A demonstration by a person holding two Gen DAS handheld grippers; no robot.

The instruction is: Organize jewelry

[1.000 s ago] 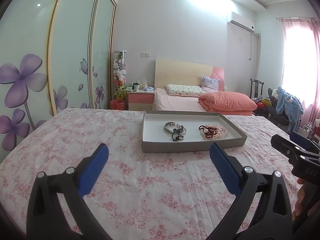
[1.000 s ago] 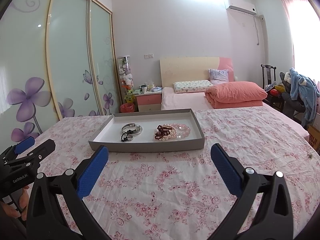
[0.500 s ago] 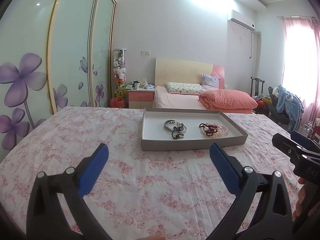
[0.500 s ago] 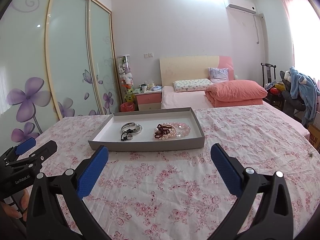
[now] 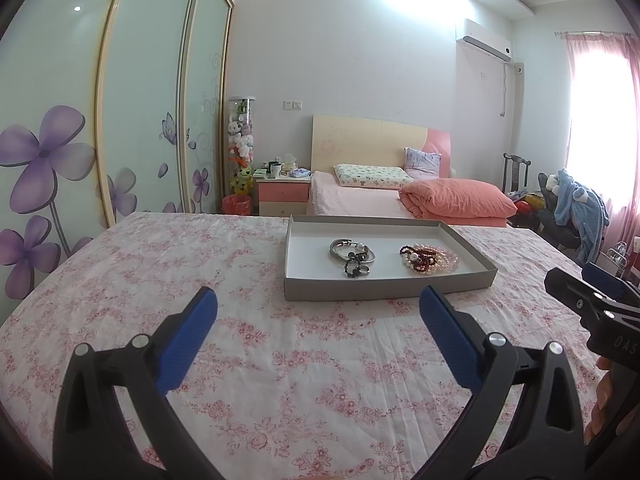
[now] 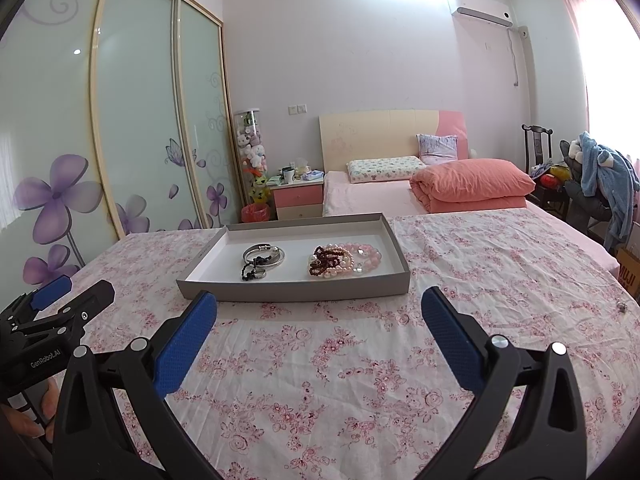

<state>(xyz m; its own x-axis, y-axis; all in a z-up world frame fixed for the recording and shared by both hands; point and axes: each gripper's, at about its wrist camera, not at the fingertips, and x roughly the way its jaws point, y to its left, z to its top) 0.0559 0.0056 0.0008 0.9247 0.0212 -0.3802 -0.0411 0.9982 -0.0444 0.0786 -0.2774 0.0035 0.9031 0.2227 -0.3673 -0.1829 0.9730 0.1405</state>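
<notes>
Only the right wrist view shows a small charm (image 6: 622, 307) on the cloth (image 6: 320, 360).

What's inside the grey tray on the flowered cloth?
The grey tray holds silver bangles with a dark chain beside a heap of beaded bracelets. Whatever lies beneath the heap is covered.

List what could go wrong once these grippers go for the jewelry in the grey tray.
1. The beaded bracelets lie heaped and overlapping; gripping one will likely drag others along.
2. The silver bangles touch a dark chain with a ring, which may snag and lift together.
3. The shallow tray sits loose on a wrinkled floral cloth; a push from the open left gripper or right gripper could slide it.
</notes>
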